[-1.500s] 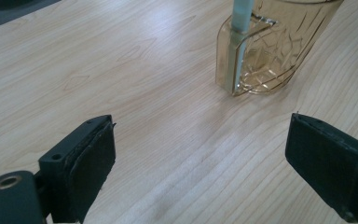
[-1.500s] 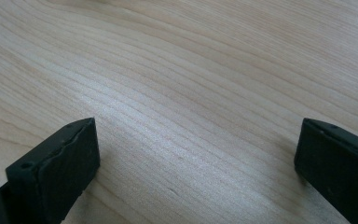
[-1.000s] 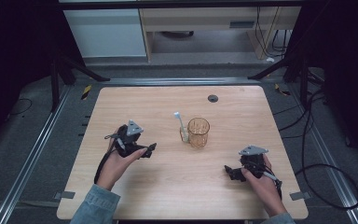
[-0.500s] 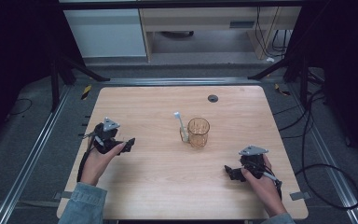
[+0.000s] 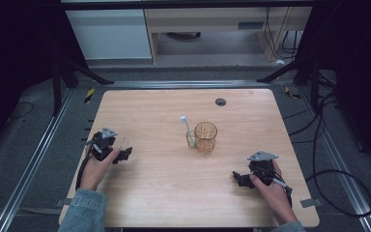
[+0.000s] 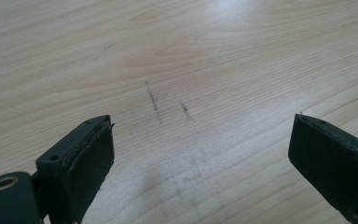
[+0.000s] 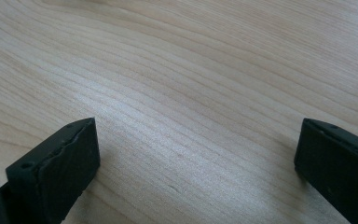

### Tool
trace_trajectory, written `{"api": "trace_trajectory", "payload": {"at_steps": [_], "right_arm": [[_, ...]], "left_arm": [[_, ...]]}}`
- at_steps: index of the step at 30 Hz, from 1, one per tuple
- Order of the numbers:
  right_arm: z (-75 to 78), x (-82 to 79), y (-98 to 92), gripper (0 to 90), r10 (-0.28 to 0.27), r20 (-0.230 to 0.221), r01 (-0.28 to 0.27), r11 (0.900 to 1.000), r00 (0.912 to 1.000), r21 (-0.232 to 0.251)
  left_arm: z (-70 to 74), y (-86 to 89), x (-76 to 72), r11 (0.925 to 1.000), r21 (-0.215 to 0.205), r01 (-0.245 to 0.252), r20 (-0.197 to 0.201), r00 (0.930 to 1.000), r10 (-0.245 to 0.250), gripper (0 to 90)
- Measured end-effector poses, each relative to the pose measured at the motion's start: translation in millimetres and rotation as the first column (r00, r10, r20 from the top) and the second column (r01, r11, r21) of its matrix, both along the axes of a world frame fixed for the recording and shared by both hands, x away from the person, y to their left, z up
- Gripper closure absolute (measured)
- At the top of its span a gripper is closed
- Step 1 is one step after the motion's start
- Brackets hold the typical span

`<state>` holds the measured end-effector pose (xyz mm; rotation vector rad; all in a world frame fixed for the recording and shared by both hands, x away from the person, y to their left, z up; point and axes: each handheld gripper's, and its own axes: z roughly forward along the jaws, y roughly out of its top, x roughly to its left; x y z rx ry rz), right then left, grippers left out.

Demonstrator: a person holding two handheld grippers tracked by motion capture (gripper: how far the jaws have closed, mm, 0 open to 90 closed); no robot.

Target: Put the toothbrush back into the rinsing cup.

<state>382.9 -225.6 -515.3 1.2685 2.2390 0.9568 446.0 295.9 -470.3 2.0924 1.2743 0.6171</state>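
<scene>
A lab recording bay: wooden table (image 5: 164, 193) on metal rails (image 5: 29, 166), dark surrounds, trailing cables (image 5: 338, 174).

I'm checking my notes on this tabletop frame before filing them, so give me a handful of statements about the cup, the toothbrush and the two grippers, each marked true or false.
1. The amber cup stands upright near the middle of the table. True.
2. The toothbrush lies flat on the table. False: it leans upright against the cup's left side, head up.
3. The left gripper is shut on the toothbrush. False: its jaws are wide apart over bare wood.
4. The right gripper is open and holds nothing. True.
5. A small dark round spot sits near the table's far edge. True.
</scene>
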Motion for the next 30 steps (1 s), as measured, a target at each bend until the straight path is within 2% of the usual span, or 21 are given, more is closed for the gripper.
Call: {"api": "trace_trajectory", "payload": {"at_steps": [5, 11, 15, 18, 21, 23, 24, 30], "right_arm": [[0.0, 0.0, 0.0, 0.4, 0.000, 0.000, 0.000, 1.000, 1.0000, 0.000], [0.0, 0.0, 0.0, 0.4, 0.000, 0.000, 0.000, 1.000, 1.0000, 0.000], [0.0, 0.0, 0.0, 0.4, 0.000, 0.000, 0.000, 1.000, 1.0000, 0.000], [0.0, 0.0, 0.0, 0.4, 0.000, 0.000, 0.000, 1.000, 1.0000, 0.000], [0.0, 0.0, 0.0, 0.4, 0.000, 0.000, 0.000, 1.000, 1.0000, 0.000], [0.0, 0.0, 0.0, 0.4, 0.000, 0.000, 0.000, 1.000, 1.0000, 0.000], [0.0, 0.0, 0.0, 0.4, 0.000, 0.000, 0.000, 1.000, 1.0000, 0.000], [0.0, 0.0, 0.0, 0.4, 0.000, 0.000, 0.000, 1.000, 1.0000, 0.000]], "left_arm": [[-7.3, 5.5, 3.0, 0.9997, -0.009, -0.025, -0.005, 0.9997, 0.025, 6.3], [-18.1, 3.8, 6.6, 0.9997, 0.006, -0.023, -0.023, 0.9995, 0.023, 6.3], [-21.8, 1.9, 7.7, 0.9999, 0.006, -0.015, -0.017, 0.9997, 0.015, 6.3], [-26.0, 0.9, 8.9, 0.9997, -0.018, -0.016, -0.023, 0.9996, 0.016, 6.3], [-31.7, -0.4, 10.1, 0.9999, -0.005, -0.011, -0.024, 0.9997, 0.011, 6.3], [-37.4, 0.7, 11.0, 0.9985, -0.053, -0.010, -0.016, 0.9998, 0.009, 2.6], [-38.5, 0.9, 11.3, 0.9985, -0.055, -0.007, -0.006, 1.0000, 0.006, 1.6], [-38.6, 1.0, 11.6, 0.9985, -0.052, -0.019, -0.013, 0.9997, 0.019, 0.0]]}}
